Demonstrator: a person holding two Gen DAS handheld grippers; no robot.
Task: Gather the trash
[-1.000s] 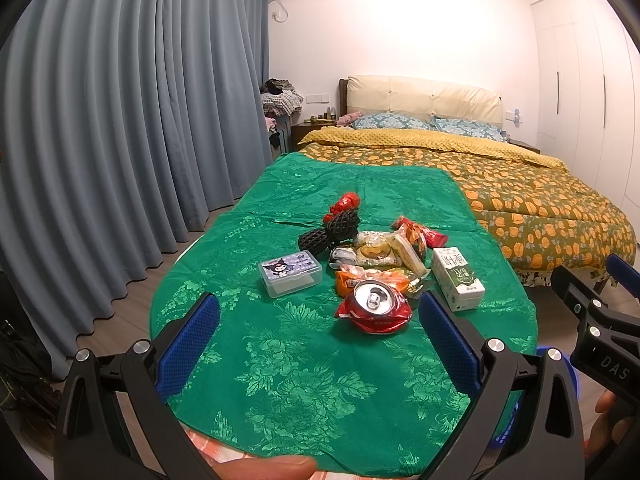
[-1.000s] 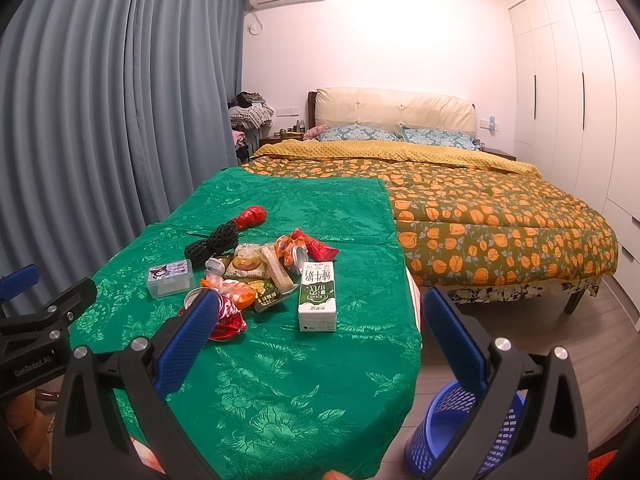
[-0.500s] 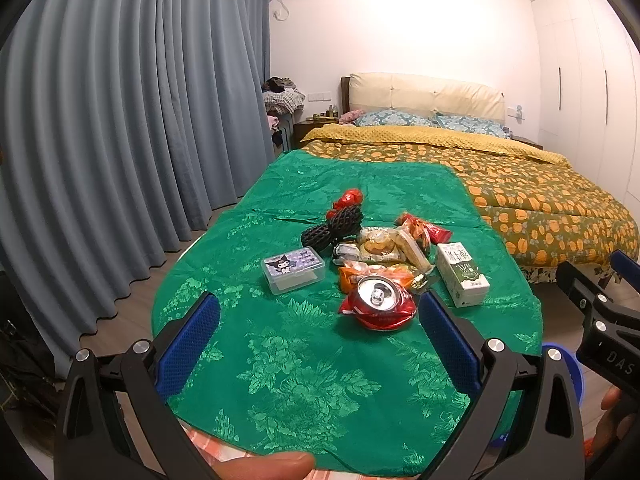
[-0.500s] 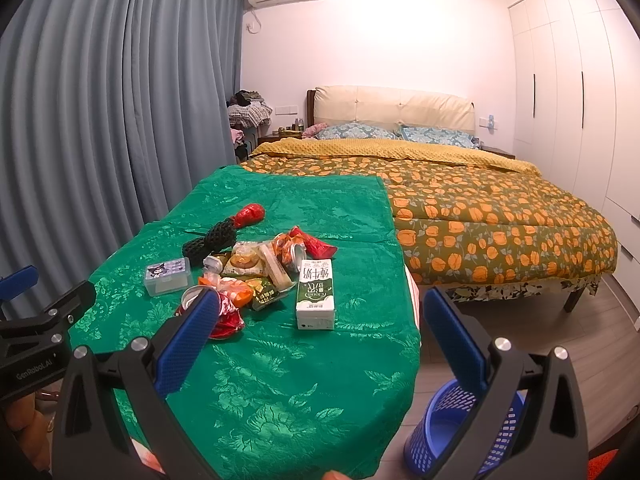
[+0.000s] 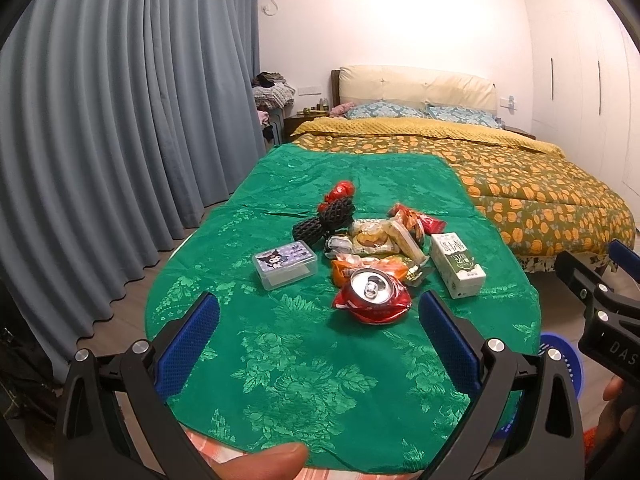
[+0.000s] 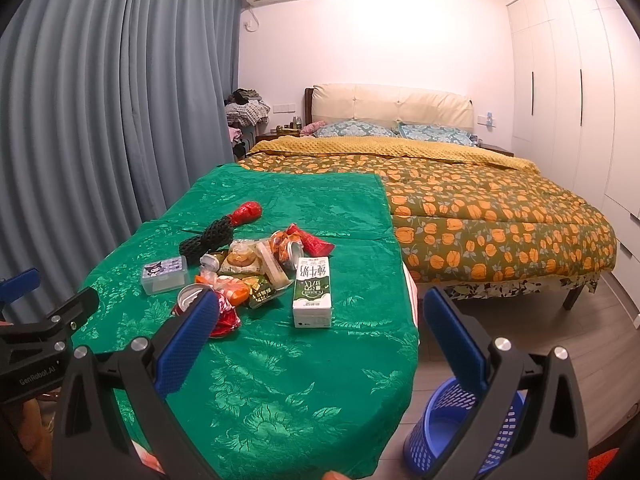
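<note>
A pile of trash lies on the green tablecloth (image 5: pixel 304 364): a crushed red can (image 5: pixel 374 294), a green-and-white milk carton (image 5: pixel 457 263), snack wrappers (image 5: pixel 378 240), a black foam net (image 5: pixel 322 218) and a red wrapper (image 5: pixel 340 192). The right wrist view shows the can (image 6: pixel 200 304), the carton (image 6: pixel 313 291) and the wrappers (image 6: pixel 256 260). My left gripper (image 5: pixel 318 336) is open and empty, just short of the can. My right gripper (image 6: pixel 320 340) is open and empty, near the table's right front edge. A blue mesh trash basket (image 6: pixel 460 428) stands on the floor to the right.
A clear plastic card box (image 5: pixel 285 264) sits left of the pile. A bed with an orange-patterned quilt (image 6: pixel 500 216) stands behind and to the right. Grey curtains (image 5: pixel 100 140) hang on the left. White wardrobes (image 6: pixel 568 92) line the right wall.
Both grippers have drifted slightly; the pile sits a little lower and nearer in both views. Both stay open and empty.
</note>
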